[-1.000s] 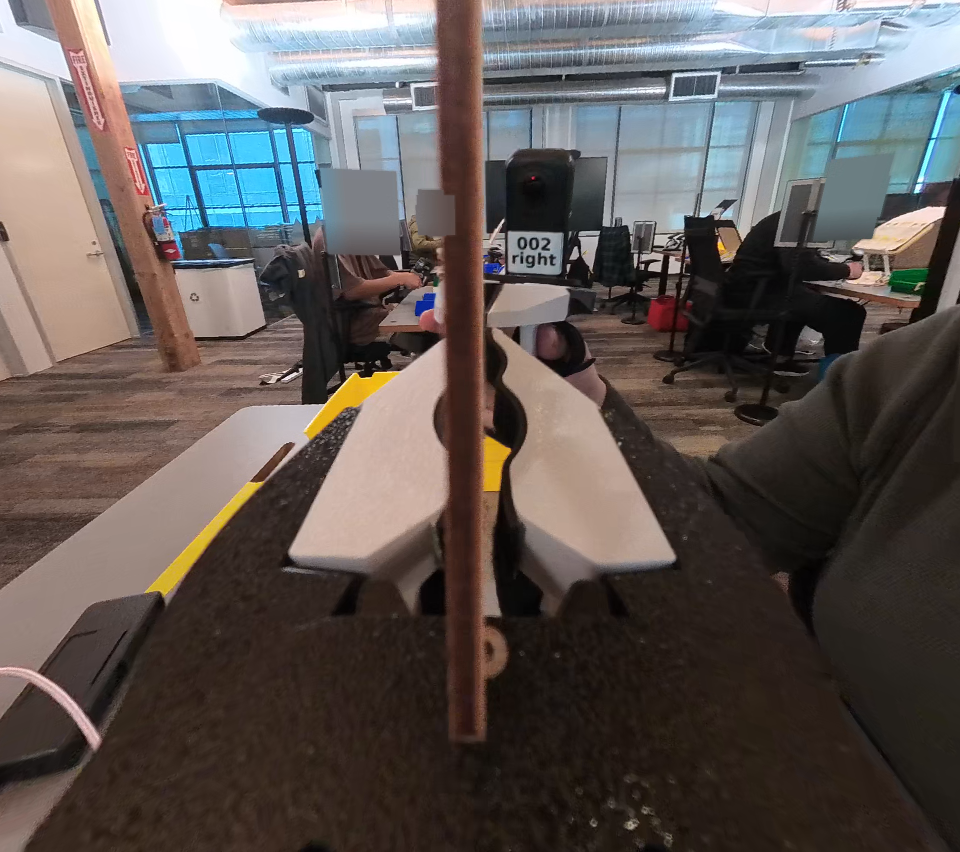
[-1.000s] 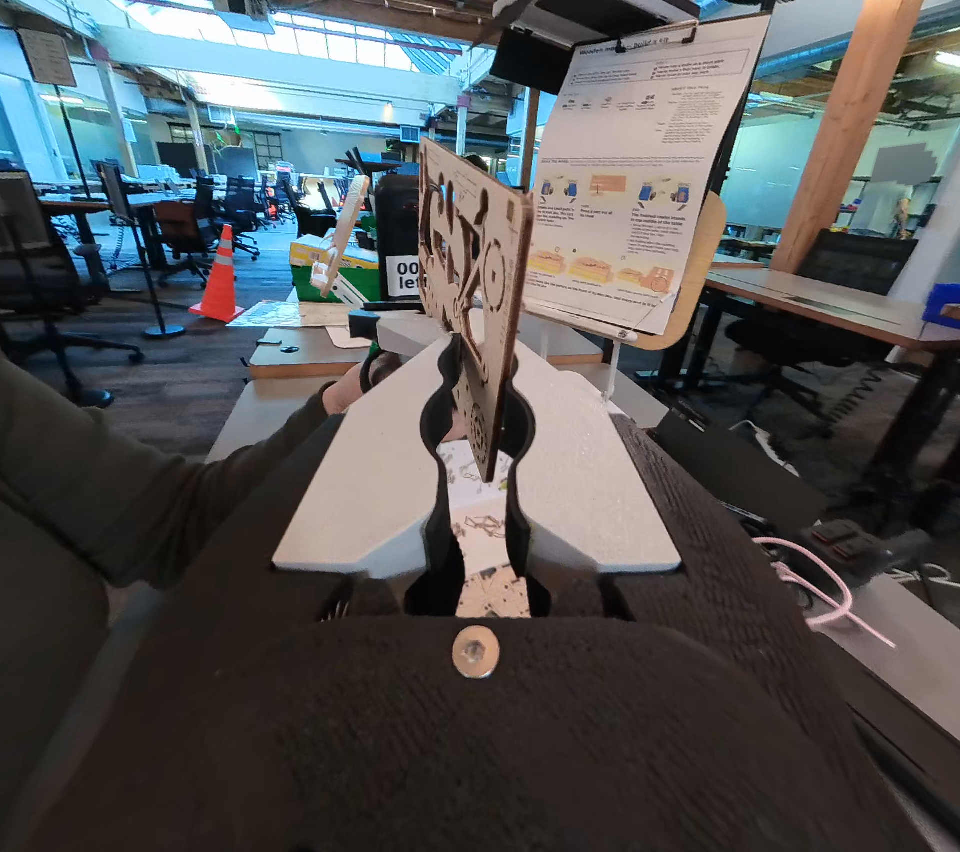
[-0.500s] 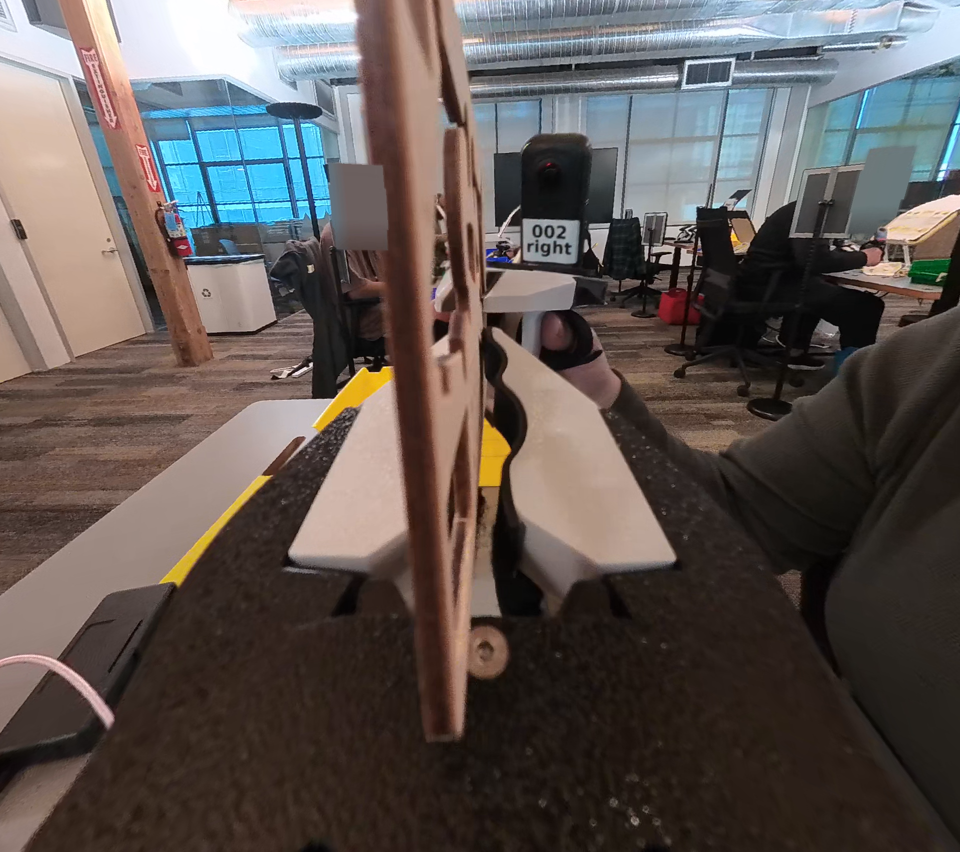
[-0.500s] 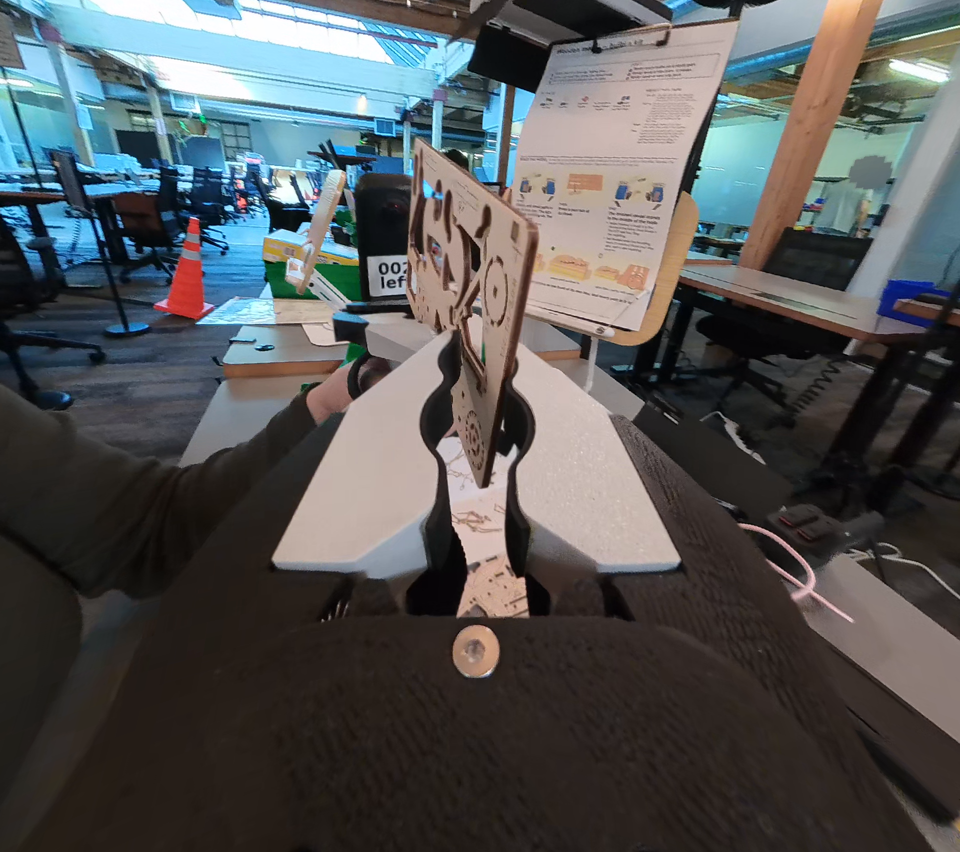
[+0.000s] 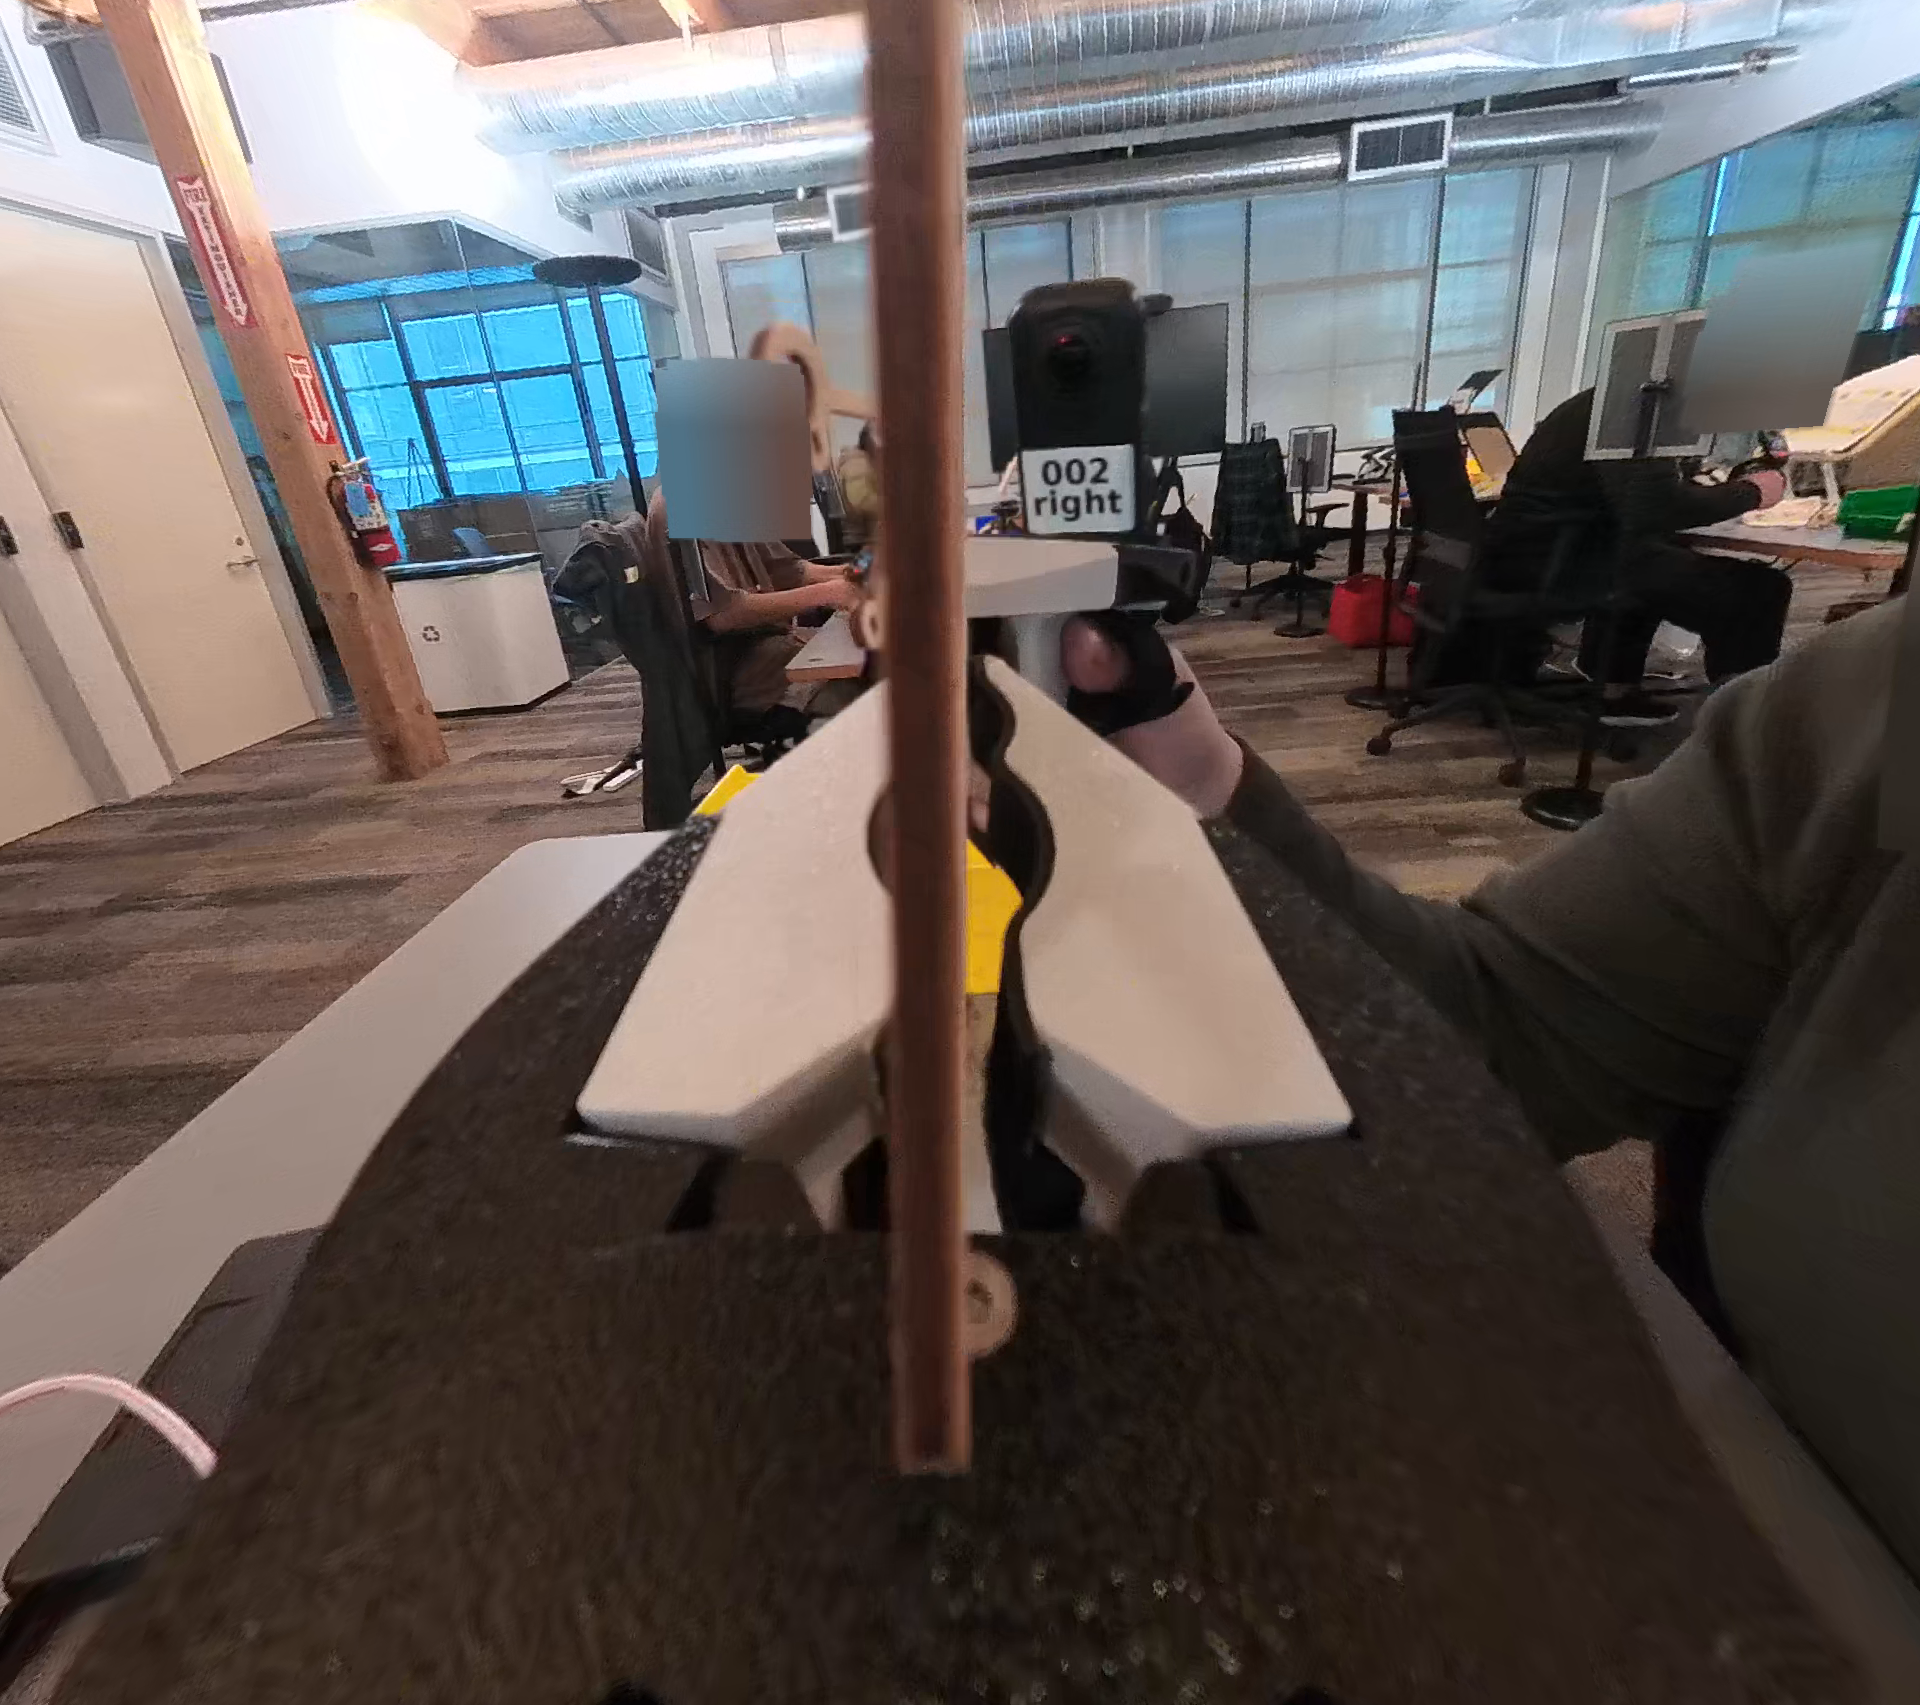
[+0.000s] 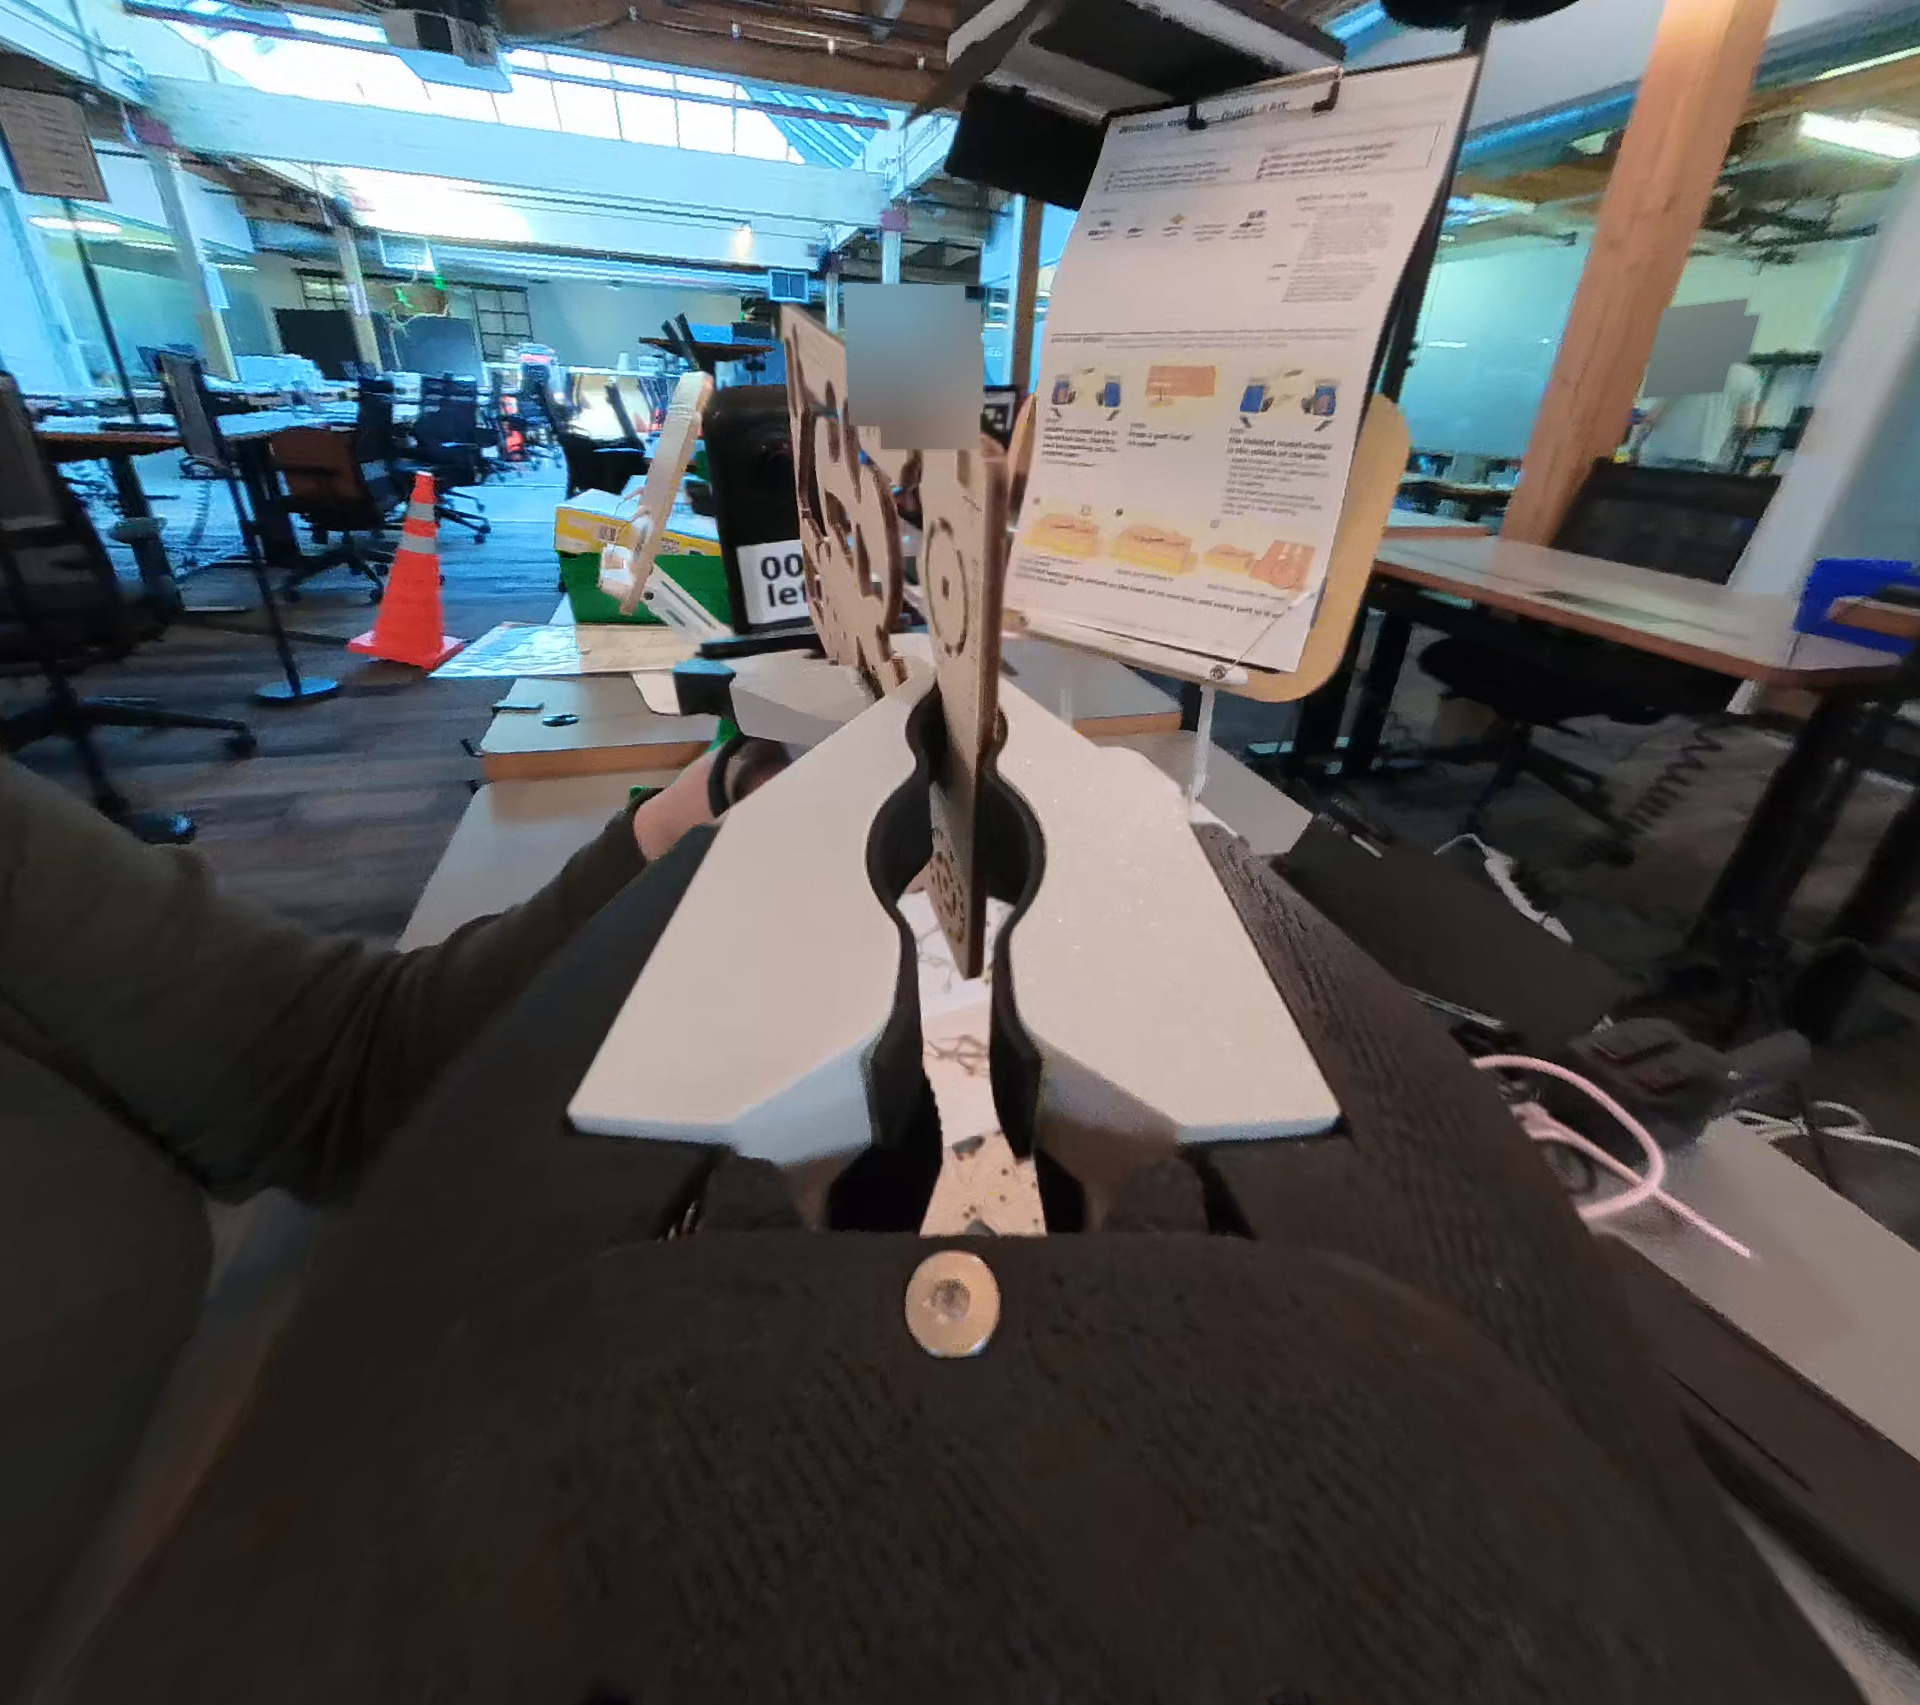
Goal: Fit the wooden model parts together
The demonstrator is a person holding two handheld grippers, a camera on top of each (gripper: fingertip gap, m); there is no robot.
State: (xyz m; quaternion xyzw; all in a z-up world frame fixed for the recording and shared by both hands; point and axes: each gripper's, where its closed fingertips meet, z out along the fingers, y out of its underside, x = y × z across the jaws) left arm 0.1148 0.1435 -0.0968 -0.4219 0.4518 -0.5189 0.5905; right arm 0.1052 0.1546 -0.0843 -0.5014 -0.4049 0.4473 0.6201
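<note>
The wooden sheet [image 6: 961, 616], laser-cut with model parts, stands upright in mid-air, clamped at opposite ends by the right gripper [image 6: 956, 720] and the left gripper [image 5: 951, 720]. A smaller wooden piece [image 6: 655, 502] is visible beyond, and a yellow bin [image 5: 987, 917] sits below, its contents hidden

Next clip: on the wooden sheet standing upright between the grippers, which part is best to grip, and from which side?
Grip the wooden sheet by its solid bottom corner, coming in edge-on so the fingers close on its two flat faces. It is thin and upright, and the cut-outs higher up look weaker. The right gripper is shut there.
</note>
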